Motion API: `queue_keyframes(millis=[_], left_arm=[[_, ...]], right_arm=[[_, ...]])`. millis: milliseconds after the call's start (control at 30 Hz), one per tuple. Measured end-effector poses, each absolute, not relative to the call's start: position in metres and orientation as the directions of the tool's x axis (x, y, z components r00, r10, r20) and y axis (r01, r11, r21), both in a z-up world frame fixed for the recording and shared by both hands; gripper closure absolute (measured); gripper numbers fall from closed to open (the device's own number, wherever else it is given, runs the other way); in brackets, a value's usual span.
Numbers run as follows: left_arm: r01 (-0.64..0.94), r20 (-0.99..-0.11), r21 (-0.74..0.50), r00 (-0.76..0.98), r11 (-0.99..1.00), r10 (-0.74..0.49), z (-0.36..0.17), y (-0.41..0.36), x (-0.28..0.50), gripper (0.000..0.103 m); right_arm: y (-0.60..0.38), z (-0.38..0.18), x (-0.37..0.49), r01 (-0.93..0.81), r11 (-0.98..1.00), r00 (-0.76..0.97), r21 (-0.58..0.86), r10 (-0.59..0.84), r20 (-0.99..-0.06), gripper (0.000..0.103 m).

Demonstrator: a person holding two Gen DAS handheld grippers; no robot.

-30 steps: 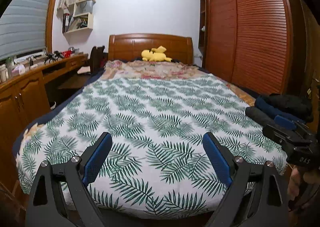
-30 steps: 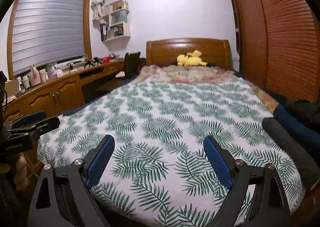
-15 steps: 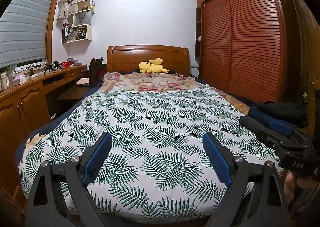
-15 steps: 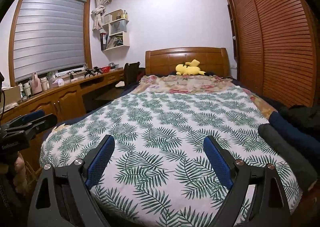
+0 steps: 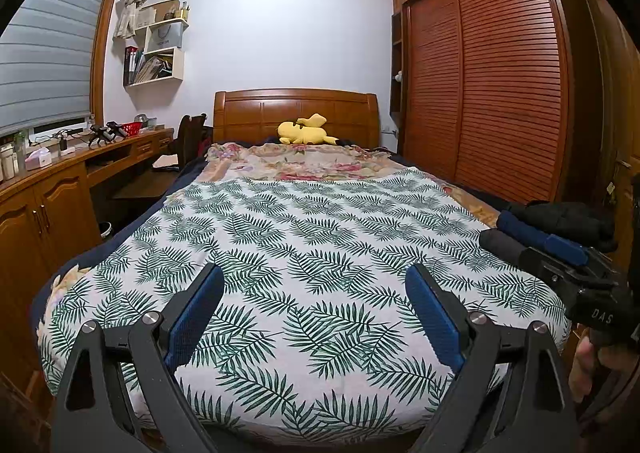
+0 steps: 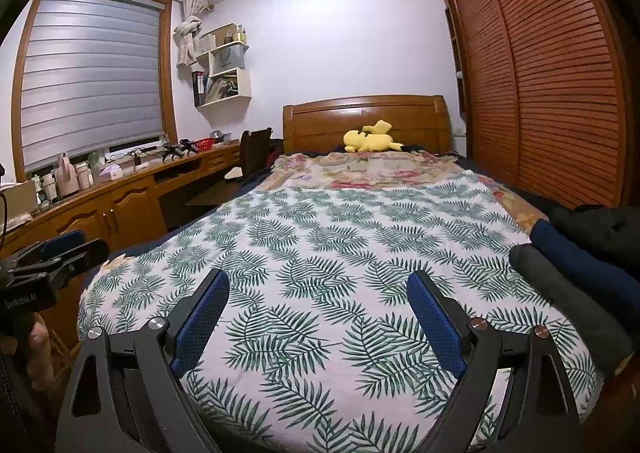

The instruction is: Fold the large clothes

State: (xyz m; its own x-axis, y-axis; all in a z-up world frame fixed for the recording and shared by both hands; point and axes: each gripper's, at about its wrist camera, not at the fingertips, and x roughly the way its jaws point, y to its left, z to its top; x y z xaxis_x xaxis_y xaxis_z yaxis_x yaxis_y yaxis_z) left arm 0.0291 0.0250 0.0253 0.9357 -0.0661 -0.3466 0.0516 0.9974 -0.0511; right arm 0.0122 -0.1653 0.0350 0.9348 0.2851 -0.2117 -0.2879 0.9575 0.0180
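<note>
1. Left wrist view shows the wooden bed with a white, green-fern-patterned cover (image 5: 304, 261) filling most of the frame; its long axis runs away from the cameras toward the carved headboard, and its smooth spread top would serve as a flat surface for folding.
2. Louvred reddish-brown wardrobe doors (image 5: 500, 85) line the right side of the room, next to the bed edge where the clothes lie.
3. Dark garments lie in a row along the bed's right edge: a black puffy jacket (image 6: 600, 229), a navy blue rolled or folded piece (image 6: 580, 265) and a charcoal grey rolled or folded piece (image 6: 560, 293), touching side by side. Their long axes run roughly along the bed's edge, near ends toward the foot. Kept at the edge, they leave the middle free. Whether they are neat finished bundles or a pile waiting to be spread, I cannot tell; the scene fits both.
4. Left gripper (image 5: 314, 313) hangs above the foot of the bed, its blue-padded jaws spread wide with nothing between them.
5. Right gripper (image 6: 318, 317) hangs likewise, jaws wide apart and empty, nearer the garments, level with the other gripper, both aimed at the headboard.
</note>
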Motion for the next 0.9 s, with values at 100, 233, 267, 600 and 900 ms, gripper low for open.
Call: queue_keyframes(millis=[100, 233, 267, 600, 900], left_arm=[[0.053, -0.347, -0.052, 0.936, 0.997, -0.068, 0.025, 0.025, 0.029, 0.011], [0.054, -0.347, -0.052, 0.935, 0.997, -0.069, 0.025, 0.024, 0.029, 0.011], [0.054, -0.347, -0.052, 0.935, 0.997, -0.069, 0.026, 0.025, 0.029, 0.011], [0.055, -0.344, -0.05, 0.936, 0.997, -0.069, 0.026, 0.024, 0.028, 0.011], [0.057, -0.341, -0.047, 0.937, 0.997, -0.07, 0.03, 0.021, 0.028, 0.011]], right_arm=[[-0.166, 0.034, 0.012, -0.288, 0.957, 0.935, 0.02, 0.286, -0.212, 0.012], [-0.166, 0.035, 0.011, -0.287, 0.958, 0.935, 0.021, 0.285, -0.21, 0.012], [-0.166, 0.035, 0.012, -0.288, 0.957, 0.935, 0.022, 0.286, -0.21, 0.012], [-0.171, 0.034, 0.013, -0.289, 0.957, 0.935, 0.021, 0.287, -0.207, 0.012], [-0.176, 0.033, 0.013, -0.289, 0.957, 0.936, 0.021, 0.288, -0.205, 0.012]])
